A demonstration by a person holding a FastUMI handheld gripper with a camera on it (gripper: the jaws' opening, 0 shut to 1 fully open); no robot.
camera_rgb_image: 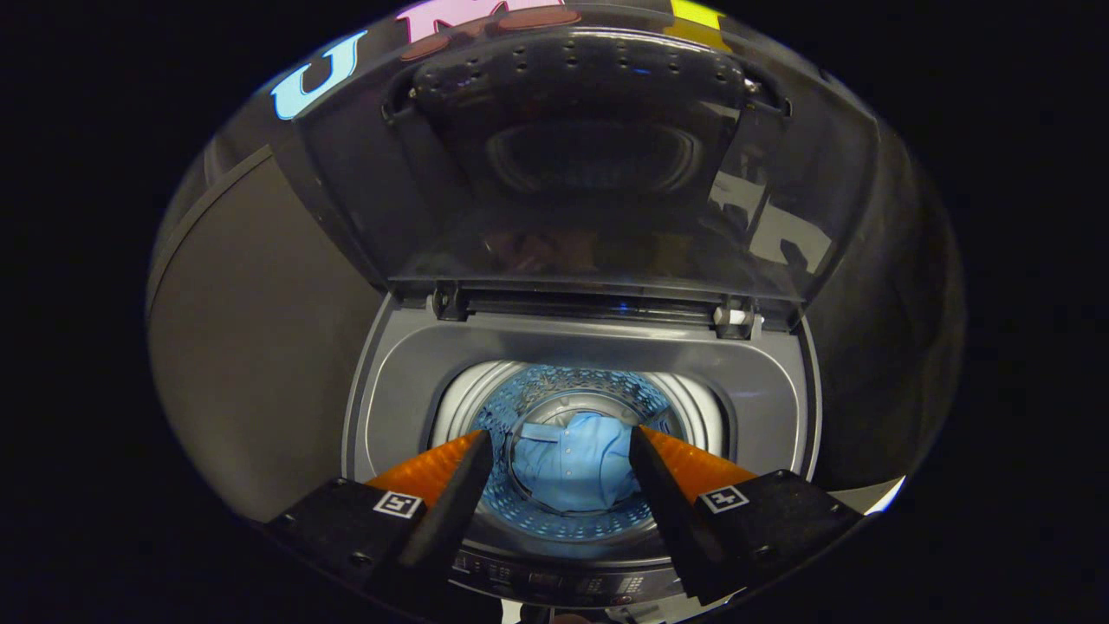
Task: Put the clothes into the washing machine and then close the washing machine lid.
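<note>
A grey top-loading washing machine [762, 381] stands below me with its dark see-through lid [589, 165] raised upright at the back. A light blue shirt [576, 464] lies crumpled at the bottom of the perforated drum [567, 390]. My gripper [561, 451] hovers above the drum opening, open, with nothing between its orange and black fingers [450, 494]. The shirt shows in the gap between the fingers, well below them.
The machine's control panel [554, 581] runs along its front edge, under the fingers. A plain brown panel [251, 364] stands to the left of the machine. The lid's hinges [732, 316] sit at the rear of the tub rim.
</note>
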